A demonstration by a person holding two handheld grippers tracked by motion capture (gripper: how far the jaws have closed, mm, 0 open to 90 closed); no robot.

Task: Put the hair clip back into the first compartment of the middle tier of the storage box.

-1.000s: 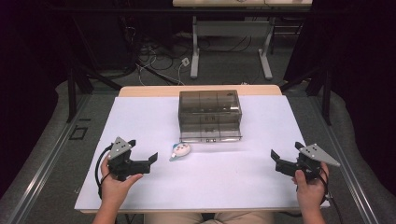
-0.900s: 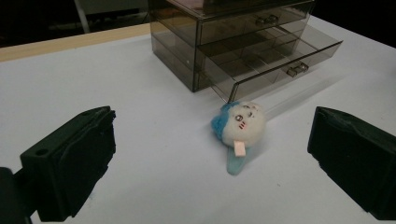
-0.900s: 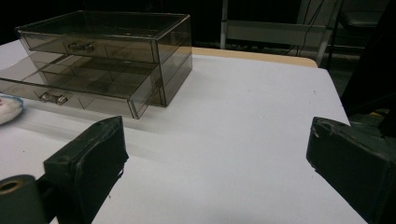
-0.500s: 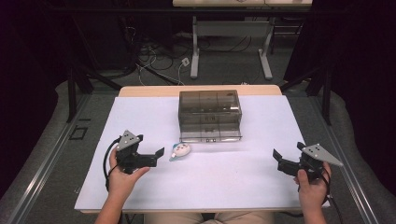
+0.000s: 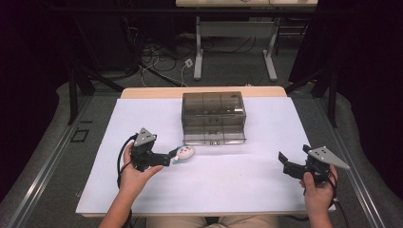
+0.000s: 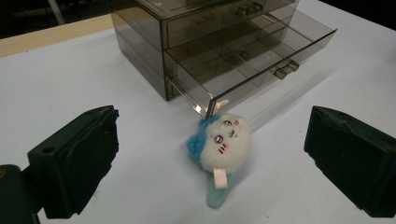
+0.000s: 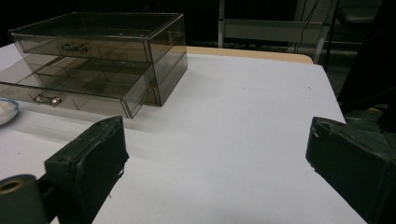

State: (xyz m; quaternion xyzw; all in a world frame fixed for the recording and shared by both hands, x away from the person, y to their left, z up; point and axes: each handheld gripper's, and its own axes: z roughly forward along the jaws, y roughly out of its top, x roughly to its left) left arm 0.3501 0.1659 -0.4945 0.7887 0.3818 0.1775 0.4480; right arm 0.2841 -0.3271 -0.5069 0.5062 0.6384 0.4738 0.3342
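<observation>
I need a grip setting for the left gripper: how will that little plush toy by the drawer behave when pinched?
The plush looks soft and stuffed, so it will probably squash between the open left gripper jaws rather than slip. Its tail looks thin and likely floppy. It seems light and lies flat, so it is unlikely to roll.

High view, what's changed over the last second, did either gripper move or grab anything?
The left gripper moved right across the table toward the small plush toy; its open jaws now sit on either side of the toy without closing on it. The right gripper barely shifted, open over bare table. The toy and the smoky plastic drawer box, lower drawer pulled out, stayed put.
</observation>
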